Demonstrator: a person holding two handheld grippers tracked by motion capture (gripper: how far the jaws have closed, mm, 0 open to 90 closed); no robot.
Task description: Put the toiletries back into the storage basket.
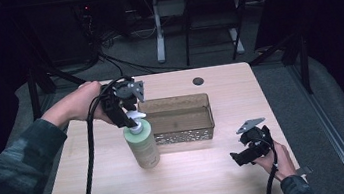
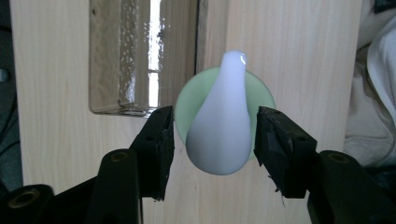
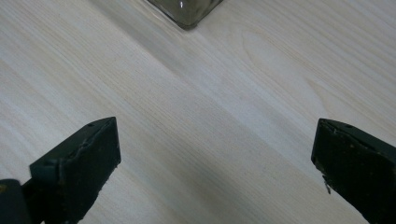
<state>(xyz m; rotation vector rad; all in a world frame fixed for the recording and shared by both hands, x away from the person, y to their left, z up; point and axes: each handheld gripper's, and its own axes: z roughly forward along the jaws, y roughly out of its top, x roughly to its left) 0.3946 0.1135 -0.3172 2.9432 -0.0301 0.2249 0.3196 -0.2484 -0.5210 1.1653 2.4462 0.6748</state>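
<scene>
Green pump bottle [image 1: 142, 146] upright on the wooden table [image 1: 195, 174], left of centre, just beside the near left corner of the clear tray [image 1: 178, 120]. White pump head [image 2: 219, 126] seen from above in the left gripper view, lying between the two black jaws with the green shoulder of the bottle beneath. Left gripper [image 1: 129, 113] held over the bottle top by the left hand [image 1: 78, 107], pointing down; jaws narrowed around the pump head, a thin gap visible on each side, pads not pressing. Tray empty-looking, its long side towards the person. Farther right, right gripper [image 1: 238, 158] in the right hand [image 1: 274, 159] low over bare table, near the front right corner, jaws spread wide, nothing between them.
</scene>
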